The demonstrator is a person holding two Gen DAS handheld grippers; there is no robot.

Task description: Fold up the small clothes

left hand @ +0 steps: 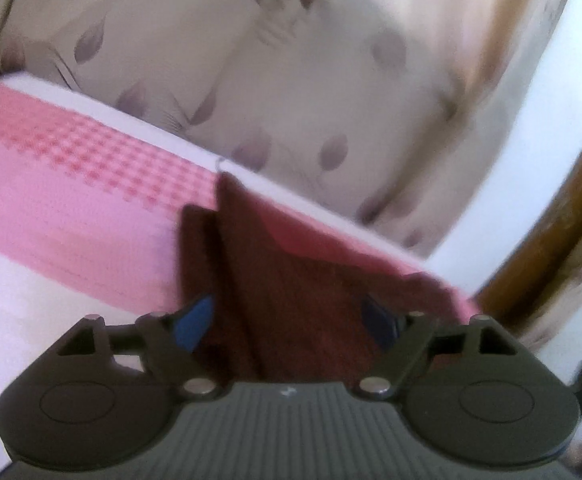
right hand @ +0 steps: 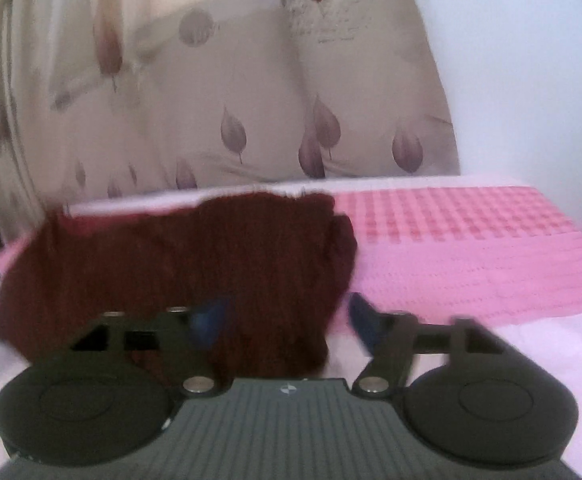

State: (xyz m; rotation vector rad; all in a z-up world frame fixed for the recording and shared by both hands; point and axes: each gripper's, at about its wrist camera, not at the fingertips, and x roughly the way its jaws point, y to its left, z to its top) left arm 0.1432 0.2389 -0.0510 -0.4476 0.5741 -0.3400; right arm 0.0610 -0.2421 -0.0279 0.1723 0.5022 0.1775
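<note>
A small dark maroon garment lies on a pink checked cloth that covers the table. In the left wrist view the garment runs between the fingers and partly stands up in folds. My left gripper is open, with the garment between its blue pads. My right gripper is open too; the garment's near right corner lies between its blue pads, and the right pad is over bare cloth. Both views are blurred.
A beige curtain with leaf prints hangs behind the table's far edge. A brown wooden frame stands at the right. A white wall is at the right behind.
</note>
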